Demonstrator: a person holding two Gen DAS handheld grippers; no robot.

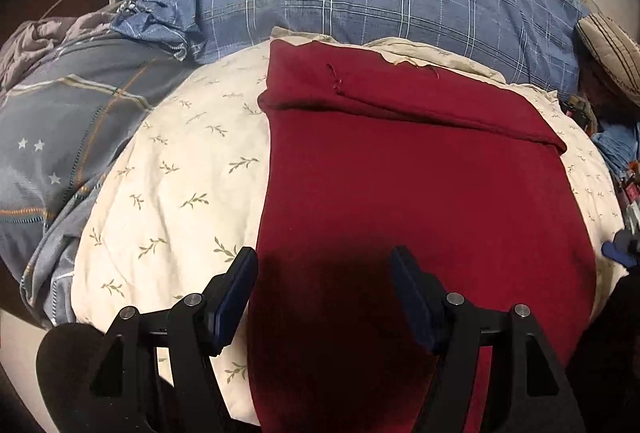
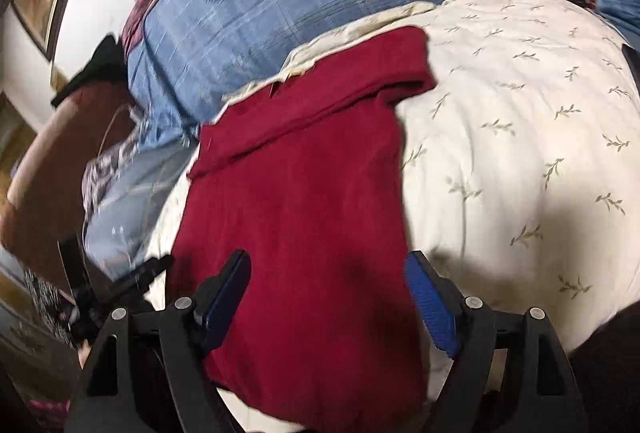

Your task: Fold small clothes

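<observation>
Left gripper [image 1: 324, 293] jaws wide apart, holding nothing, over near end of cloth | right gripper [image 2: 328, 297] likewise spread, empty | cream quilt [image 1: 180, 193] under red garment [image 1: 400, 193] — lying flat, far edge folded back | likely soft, light, limp, not slippery — pinch near corners.

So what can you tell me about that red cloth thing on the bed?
The dark red garment looks like soft knit fabric. It lies flat and long on the cream leaf-print quilt, its far end folded over into a thick band with a loose thread showing. Only the quilt touches it. Both grippers, left gripper and right gripper, hover open over its near end, casting a shadow there.
</observation>
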